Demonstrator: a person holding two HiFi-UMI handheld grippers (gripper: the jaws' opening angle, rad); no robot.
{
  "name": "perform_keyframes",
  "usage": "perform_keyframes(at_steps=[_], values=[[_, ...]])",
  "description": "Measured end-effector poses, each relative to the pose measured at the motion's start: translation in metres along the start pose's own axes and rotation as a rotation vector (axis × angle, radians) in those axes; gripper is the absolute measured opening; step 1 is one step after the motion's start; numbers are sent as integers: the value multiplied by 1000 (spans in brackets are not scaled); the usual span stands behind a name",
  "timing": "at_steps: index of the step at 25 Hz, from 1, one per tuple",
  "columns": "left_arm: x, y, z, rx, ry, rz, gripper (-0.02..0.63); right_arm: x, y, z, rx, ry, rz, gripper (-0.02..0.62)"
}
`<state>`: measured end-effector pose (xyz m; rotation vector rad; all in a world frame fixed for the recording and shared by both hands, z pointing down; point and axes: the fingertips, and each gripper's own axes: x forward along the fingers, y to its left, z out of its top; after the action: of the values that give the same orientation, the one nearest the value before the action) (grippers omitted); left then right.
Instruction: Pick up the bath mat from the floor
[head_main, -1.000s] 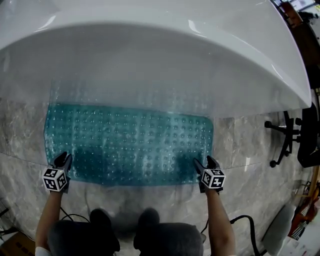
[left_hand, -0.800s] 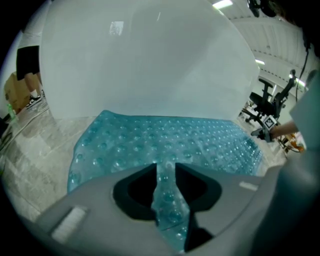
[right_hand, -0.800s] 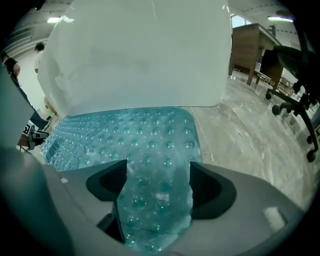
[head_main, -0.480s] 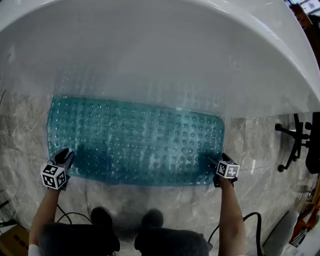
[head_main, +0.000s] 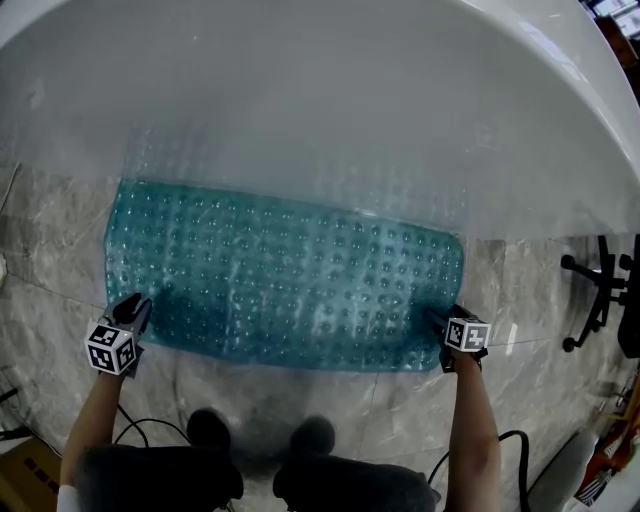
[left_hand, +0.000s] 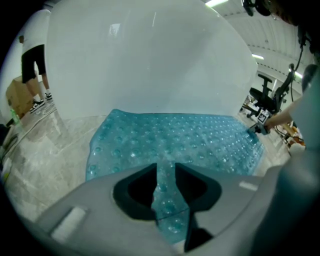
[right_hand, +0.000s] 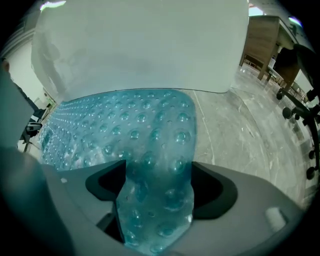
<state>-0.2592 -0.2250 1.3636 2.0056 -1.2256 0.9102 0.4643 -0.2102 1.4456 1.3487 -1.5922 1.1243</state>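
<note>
The left claw (head_main: 133, 308) pinches one mat (head_main: 285, 275) corner tight, the right claw (head_main: 440, 318) is closing on the other, so next both should lift together.

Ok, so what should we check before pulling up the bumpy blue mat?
1. Left tongs pinching the bath mat at its near edge: ok.
2. Right tongs gripping firmly: cannot tell; they are closing with the mat's corner bunched between them.
3. Tongs at opposite ends for an even lift: ok.
4. Mat spread flat on the floor, not tangled: ok.
5. Far edge free of the bathtub: cannot tell.
</note>
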Motion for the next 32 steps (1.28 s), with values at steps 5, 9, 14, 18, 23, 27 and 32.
perform_keyframes(at_steps=[5, 9, 14, 18, 23, 27, 32], values=[[-15, 25, 3, -9, -13, 57, 117, 11, 28, 2, -8, 22, 66, 294], [-5, 29, 5, -17, -12, 61, 129, -14, 37, 3, -98, 84, 46, 133], [-20, 78, 12, -22, -2, 174, 178, -11, 49, -1, -85, 62, 62, 49], [-5, 120, 5, -60, 67, 229, 311, -18, 48, -4, -43, 36, 77, 41], [31, 139, -6, -109, 169, 160, 488, -19, 54, -8, -39, 28, 86, 44], [53, 140, -5, -76, 224, 134, 535, -17, 59, -8, -35, 22, 99, 46], [58, 135, -6, -81, 222, 115, 512, -14, 58, -9, -29, 6, 99, 46]])
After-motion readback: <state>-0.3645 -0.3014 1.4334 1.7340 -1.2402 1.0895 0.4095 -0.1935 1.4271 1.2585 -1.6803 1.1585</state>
